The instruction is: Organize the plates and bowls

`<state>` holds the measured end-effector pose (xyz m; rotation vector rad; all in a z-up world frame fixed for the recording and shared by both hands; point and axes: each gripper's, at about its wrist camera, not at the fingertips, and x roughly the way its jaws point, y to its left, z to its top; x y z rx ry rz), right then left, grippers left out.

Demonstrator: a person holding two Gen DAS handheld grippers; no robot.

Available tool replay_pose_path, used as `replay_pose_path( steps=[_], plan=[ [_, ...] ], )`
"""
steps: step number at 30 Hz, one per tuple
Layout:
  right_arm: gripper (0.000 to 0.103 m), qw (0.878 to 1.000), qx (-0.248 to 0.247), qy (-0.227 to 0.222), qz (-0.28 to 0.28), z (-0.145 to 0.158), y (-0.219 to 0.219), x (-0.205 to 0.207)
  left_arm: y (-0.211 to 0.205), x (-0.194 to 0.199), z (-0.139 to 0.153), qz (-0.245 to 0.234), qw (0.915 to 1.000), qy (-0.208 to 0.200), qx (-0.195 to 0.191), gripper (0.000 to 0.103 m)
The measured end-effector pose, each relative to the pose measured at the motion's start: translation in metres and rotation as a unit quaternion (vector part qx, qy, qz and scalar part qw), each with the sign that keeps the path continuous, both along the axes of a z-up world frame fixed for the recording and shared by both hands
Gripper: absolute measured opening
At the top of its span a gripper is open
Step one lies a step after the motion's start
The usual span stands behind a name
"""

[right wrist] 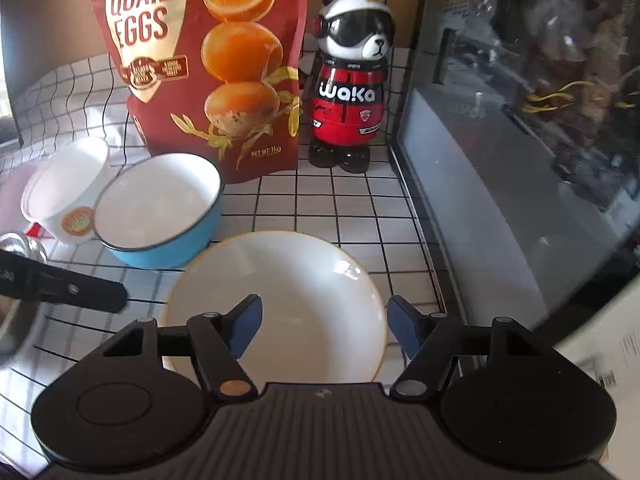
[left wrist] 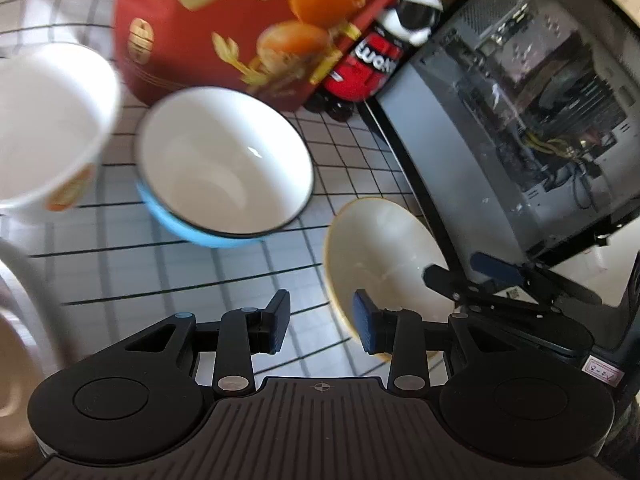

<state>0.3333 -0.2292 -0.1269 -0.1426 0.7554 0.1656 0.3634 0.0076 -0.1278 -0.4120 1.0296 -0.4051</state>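
Observation:
A blue bowl with a white inside (left wrist: pixel 224 164) (right wrist: pixel 160 208) sits on the tiled counter. A white cup with an orange label (left wrist: pixel 48 128) (right wrist: pixel 64 196) leans beside it on the left. A shallow white bowl with a gold rim (left wrist: pixel 384 248) (right wrist: pixel 280 304) lies nearer. My left gripper (left wrist: pixel 322 326) is open and empty, its right finger over that bowl's rim. My right gripper (right wrist: pixel 324 326) is open and empty, straddling the white bowl's near part. The right gripper also shows in the left wrist view (left wrist: pixel 480 276).
A red quail-egg bag (right wrist: pixel 204 64) (left wrist: pixel 248 20) and a panda-shaped bottle (right wrist: pixel 352 80) (left wrist: pixel 384 48) stand behind the bowls. A computer case with a glass side (right wrist: pixel 520 140) (left wrist: pixel 520 120) borders the counter on the right. A metal rim (right wrist: pixel 16 248) lies at the left.

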Motion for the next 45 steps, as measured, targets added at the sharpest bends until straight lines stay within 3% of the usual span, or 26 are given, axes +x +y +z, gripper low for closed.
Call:
replay_pose_path(
  steps=[5, 12, 16, 22, 33, 45],
  plan=[
    [0.07, 0.999, -0.02, -0.011, 0.031, -0.018, -0.008, 0.02, -0.033, 0.012, -0.025, 0.01, 0.9998, 0.014, 0.01, 0.038],
    [0.07, 0.998, 0.005, 0.035, 0.044, -0.04, -0.017, 0.056, -0.053, 0.026, -0.038, 0.026, 0.9987, 0.041, 0.018, 0.033],
    [0.061, 0.995, 0.018, 0.066, 0.073, -0.051, -0.013, 0.064, -0.052, 0.031, -0.043, 0.038, 0.9974, 0.057, 0.025, 0.019],
    [0.059, 0.991, 0.045, 0.095, 0.084, -0.054, -0.017, 0.064, -0.047, 0.022, -0.036, 0.043, 0.9965, 0.061, 0.037, 0.019],
    [0.054, 0.962, 0.134, 0.162, 0.174, -0.051, 0.022, 0.036, 0.019, -0.018, -0.03, 0.109, 0.9886, 0.084, 0.061, 0.019],
    [0.054, 0.938, 0.149, 0.199, 0.24, -0.051, 0.062, 0.017, 0.065, -0.043, -0.028, 0.167, 0.9801, 0.087, 0.063, 0.02]
  ],
)
